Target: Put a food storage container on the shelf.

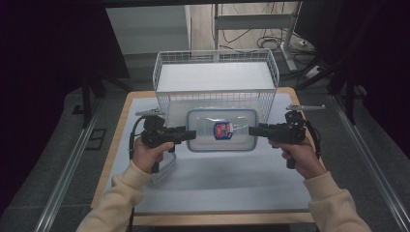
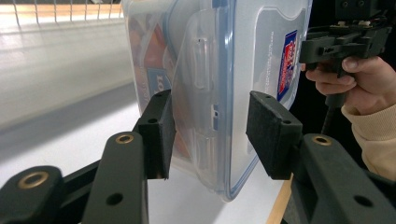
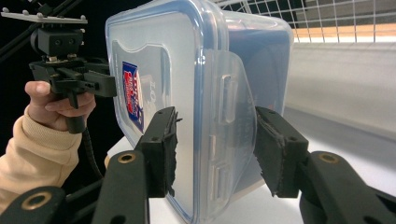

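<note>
On the white table (image 1: 217, 183), before a wire basket (image 1: 216, 79), the clear lidded container (image 1: 222, 129) sits between left gripper (image 1: 192, 135) and right gripper (image 1: 251, 130), their fingers (image 2: 273, 133) spread wide around its end latches.

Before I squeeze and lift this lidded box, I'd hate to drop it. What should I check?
1. Left gripper straddles the container's end latch: ok.
2. Right gripper straddles the opposite latch: ok.
3. Fingers closed on the container: not ok, gaps show in both gripper views.
4. Lid latched all round: cannot tell.
5. Wire basket behind has free floor: ok.
</note>
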The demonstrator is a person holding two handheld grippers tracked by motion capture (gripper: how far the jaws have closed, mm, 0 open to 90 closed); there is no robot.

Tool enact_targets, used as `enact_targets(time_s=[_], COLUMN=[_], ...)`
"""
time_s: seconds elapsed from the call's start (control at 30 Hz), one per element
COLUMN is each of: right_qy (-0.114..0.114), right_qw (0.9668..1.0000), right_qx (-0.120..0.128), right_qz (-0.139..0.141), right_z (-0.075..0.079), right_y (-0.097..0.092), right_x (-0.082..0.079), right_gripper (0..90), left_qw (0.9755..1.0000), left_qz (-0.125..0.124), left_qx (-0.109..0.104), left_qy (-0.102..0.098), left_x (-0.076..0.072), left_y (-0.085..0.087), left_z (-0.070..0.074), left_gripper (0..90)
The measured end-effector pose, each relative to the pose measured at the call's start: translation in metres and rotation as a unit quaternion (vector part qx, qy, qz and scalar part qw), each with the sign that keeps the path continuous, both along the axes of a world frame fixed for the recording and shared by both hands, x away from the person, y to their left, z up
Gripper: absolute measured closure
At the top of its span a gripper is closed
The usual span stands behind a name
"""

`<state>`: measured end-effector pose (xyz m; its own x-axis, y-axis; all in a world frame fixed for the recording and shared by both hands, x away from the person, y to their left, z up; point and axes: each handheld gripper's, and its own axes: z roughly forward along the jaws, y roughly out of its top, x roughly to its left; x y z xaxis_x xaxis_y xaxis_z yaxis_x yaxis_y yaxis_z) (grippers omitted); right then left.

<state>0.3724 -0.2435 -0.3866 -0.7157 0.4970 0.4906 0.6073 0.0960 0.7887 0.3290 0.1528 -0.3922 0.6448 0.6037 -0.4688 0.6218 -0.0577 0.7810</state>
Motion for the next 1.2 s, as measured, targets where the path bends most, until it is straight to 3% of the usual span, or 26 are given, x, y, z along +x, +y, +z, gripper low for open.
enact_targets(time_s=[0.67, 1.2], right_qy=[-0.021, -0.036], right_qw=[0.9998, 0.9993], right_qx=[0.003, 0.008], right_qz=[-0.002, -0.006], right_z=[0.028, 0.054], right_y=[0.004, 0.003], right_x=[0.017, 0.04], right_gripper=[50.8, 50.7], left_qw=[0.9998, 0.9993], left_qz=[0.003, 0.002], left_qx=[0.004, 0.005], left_qy=[-0.02, -0.036], left_x=[0.017, 0.044], left_y=[0.002, 0.002], left_z=[0.032, 0.06], left_gripper=[52.6, 52.6])
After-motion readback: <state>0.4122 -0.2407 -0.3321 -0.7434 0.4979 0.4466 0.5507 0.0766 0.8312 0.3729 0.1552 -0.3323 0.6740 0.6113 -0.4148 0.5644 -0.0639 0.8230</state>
